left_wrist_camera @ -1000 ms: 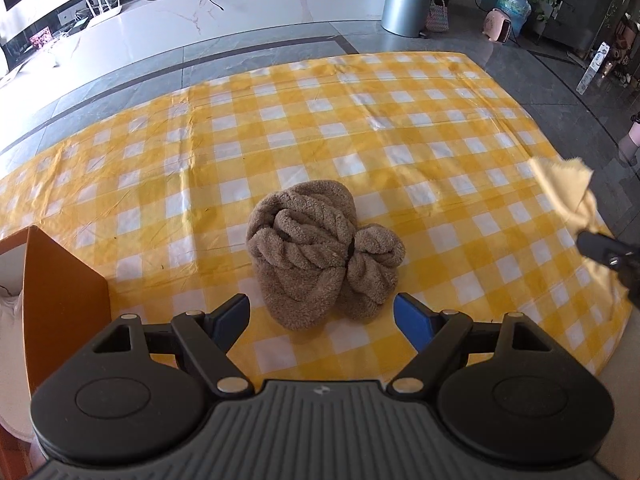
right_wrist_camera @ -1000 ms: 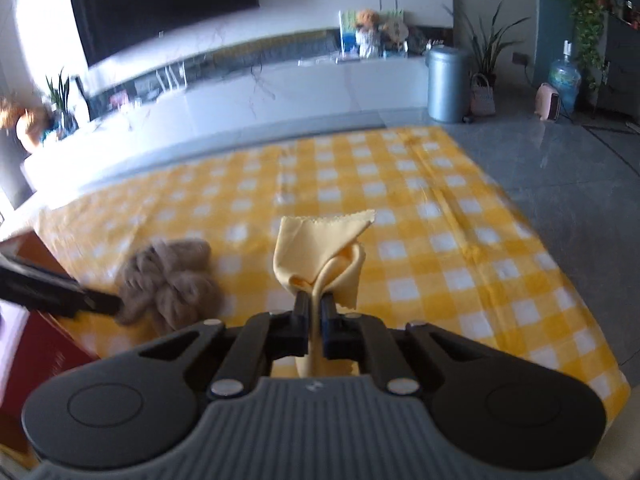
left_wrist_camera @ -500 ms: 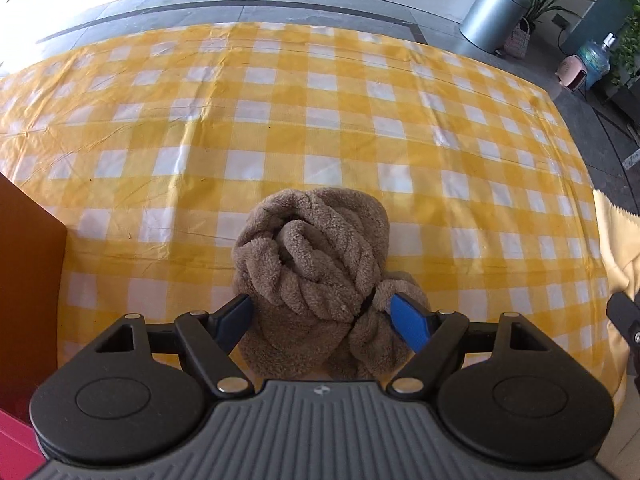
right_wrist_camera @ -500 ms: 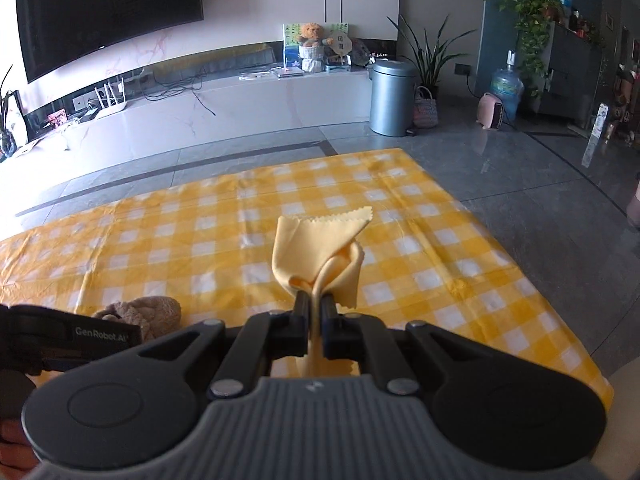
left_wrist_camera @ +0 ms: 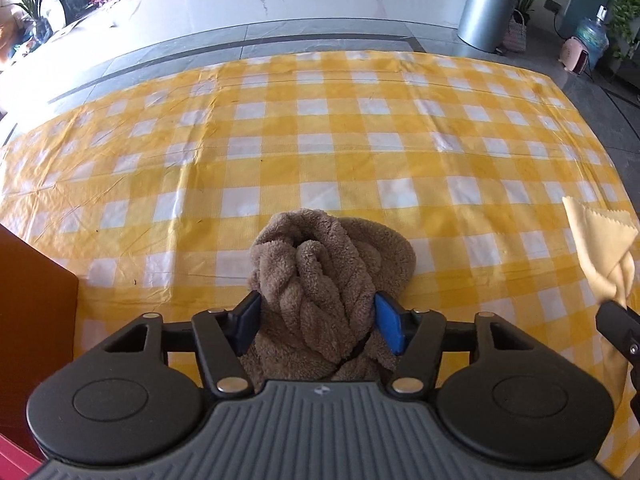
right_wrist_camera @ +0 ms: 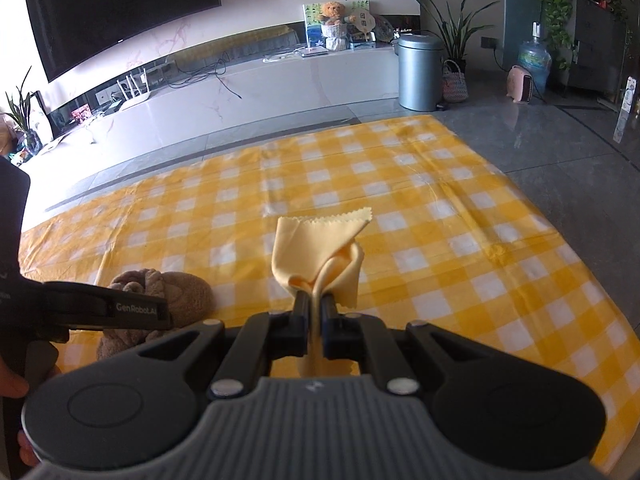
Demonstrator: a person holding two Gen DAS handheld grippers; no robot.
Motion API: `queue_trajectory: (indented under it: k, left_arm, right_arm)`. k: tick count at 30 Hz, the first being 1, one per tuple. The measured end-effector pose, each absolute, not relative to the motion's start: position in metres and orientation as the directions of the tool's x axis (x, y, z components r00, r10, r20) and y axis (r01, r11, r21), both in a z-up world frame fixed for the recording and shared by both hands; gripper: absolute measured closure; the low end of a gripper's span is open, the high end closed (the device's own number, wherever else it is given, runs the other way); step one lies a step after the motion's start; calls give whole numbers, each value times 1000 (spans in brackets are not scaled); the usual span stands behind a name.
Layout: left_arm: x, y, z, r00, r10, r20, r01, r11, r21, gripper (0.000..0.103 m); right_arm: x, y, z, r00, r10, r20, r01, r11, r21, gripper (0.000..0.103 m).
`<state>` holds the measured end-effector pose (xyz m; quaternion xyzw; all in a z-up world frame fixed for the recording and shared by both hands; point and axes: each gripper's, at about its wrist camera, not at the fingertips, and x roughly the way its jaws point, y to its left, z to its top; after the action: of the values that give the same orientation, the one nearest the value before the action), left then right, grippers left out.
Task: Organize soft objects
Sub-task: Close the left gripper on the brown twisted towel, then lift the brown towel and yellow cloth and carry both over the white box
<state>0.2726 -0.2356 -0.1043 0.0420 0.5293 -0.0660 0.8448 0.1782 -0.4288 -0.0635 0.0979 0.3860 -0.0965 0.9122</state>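
our left gripper [left_wrist_camera: 316, 320] is closing its jaws, blue pads touching the flanks of the brown plush towel [left_wrist_camera: 320, 280] bunched at 6 o'clock on the checked cloth [left_wrist_camera: 320, 140]. we judge it soft and springy, best squeezed mid-bundle. at 3 o'clock, our right gripper [right_wrist_camera: 315, 312] is clamped on the light yellow cloth [right_wrist_camera: 316, 248].

At lower centre, the left gripper [left_wrist_camera: 318, 322] is closing its fingers [left_wrist_camera: 387, 324] around the brown towel [left_wrist_camera: 320, 280] on the checked cloth [left_wrist_camera: 320, 140].
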Motion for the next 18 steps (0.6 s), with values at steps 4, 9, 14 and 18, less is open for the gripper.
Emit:
queue_trajectory:
  k: [4, 9, 14, 18]
  left_arm:
    - [266, -230, -94, 426, -84, -901, 182, 983, -6, 49]
    - [257, -227, -98, 413, -84, -907, 198, 980, -1, 45]
    - [263, -229, -106, 436, -74, -897, 146, 989, -10, 20]
    - [268, -237, -118, 439, -21, -898, 125, 991, 38, 8]
  right_arm:
    - [182, -425, -66, 680, -83, -728, 232, 967, 107, 100]
    - [181, -420, -69, 671, -78, -738, 220, 970, 98, 100]
    - [179, -417, -71, 667, -105, -737, 223, 973, 63, 99]
    - [178, -414, -77, 649, -116, -752, 221, 975, 40, 99]
